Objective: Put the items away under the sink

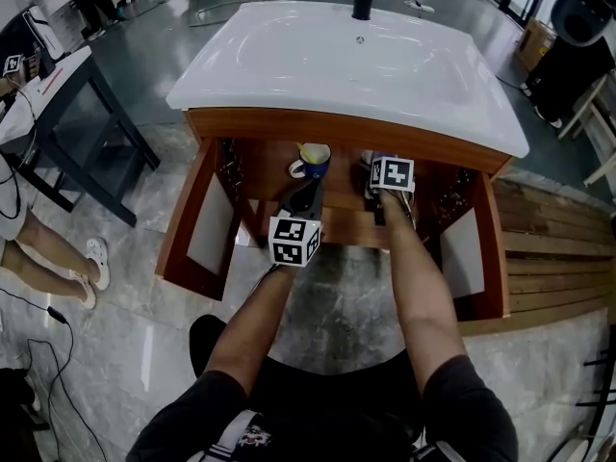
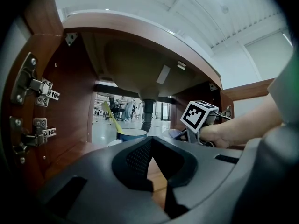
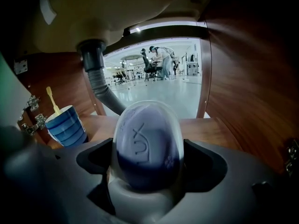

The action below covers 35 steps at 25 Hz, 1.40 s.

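The right gripper (image 3: 148, 160) pinches a pale rounded soap dish (image 3: 140, 197) that cups a smooth oval purple soap bar (image 3: 147, 139), over the right part of the wooden shelf (image 3: 208, 127) under the glossy white sink (image 1: 356, 65). The left gripper (image 2: 156, 174) has its dark jaws drawn together on nothing. Just beyond it, a blue striped cup (image 3: 67, 125) stands left of the ribbed grey drain hose (image 3: 100, 90).

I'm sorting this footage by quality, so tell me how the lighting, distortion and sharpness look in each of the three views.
Head view: even light, soft sheen on the sink top, cabinet interior shadowed. Left gripper view: heavy fisheye bending, left gripper dim and soft up close. Right gripper view: black vignetted corners, soap bar backlit yet sharp, room behind overexposed.
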### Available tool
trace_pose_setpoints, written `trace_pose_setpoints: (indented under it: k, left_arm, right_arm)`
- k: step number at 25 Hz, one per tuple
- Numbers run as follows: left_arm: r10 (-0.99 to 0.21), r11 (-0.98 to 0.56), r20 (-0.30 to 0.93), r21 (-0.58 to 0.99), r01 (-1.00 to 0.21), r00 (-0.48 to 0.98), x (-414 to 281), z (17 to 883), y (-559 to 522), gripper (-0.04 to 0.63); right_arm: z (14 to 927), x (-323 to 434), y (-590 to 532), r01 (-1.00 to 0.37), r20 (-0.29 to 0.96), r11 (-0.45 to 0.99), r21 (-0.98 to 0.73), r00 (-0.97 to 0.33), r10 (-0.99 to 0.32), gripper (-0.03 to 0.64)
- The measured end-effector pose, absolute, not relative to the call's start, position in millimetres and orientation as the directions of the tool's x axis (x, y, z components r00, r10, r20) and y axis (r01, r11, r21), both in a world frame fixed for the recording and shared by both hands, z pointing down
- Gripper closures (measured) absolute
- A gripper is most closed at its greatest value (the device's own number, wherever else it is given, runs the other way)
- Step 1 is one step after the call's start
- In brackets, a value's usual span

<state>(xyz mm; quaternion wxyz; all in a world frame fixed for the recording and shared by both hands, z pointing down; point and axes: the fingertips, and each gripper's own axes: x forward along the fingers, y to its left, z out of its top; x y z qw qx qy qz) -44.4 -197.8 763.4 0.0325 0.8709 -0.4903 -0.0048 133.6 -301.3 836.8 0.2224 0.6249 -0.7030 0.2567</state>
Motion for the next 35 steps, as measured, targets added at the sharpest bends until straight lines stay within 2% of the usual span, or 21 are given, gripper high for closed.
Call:
trace_pose_setpoints:
  k: [7,14,21,26,35]
  left_arm:
    - [-0.851,-0.523,0.03,0.054,-0.851,0.525,-44,764,-197,0.592]
    - [-0.85,-0.523,0.032,0.054,-0.85,0.525,-45,766,-196,0.592]
    - [-0.847,-0.528,0.035,0.061,-0.847,0.53,-46,767,-195,0.592]
    - [-0.845,-0.53,0.037,0.061,-0.846,0.533,-46,769,-194,0.592]
    - [-0.84,-0.539,0.04,0.056,-0.841,0.541,-42,772,-190,0.592]
  right_arm:
    - [830,133,-301,-0.991,0.588,0.111,-0.073,-0.132,-0.798,0.144]
    - [837,134,-301,-0.991,0.637,0.102,-0.092,-0.137,-0.758,0.144]
    - [837,133,-302,-0.989,0.631,0.11,-0.095,-0.145,-0.762,0.144]
    - [832,134,-301,-0.988,0.639,0.149,-0.04,-0.14,-0.757,0.143]
    - [816,141,-288,-0.99,0.562,0.137,-0.038,-0.135,-0.816,0.138]
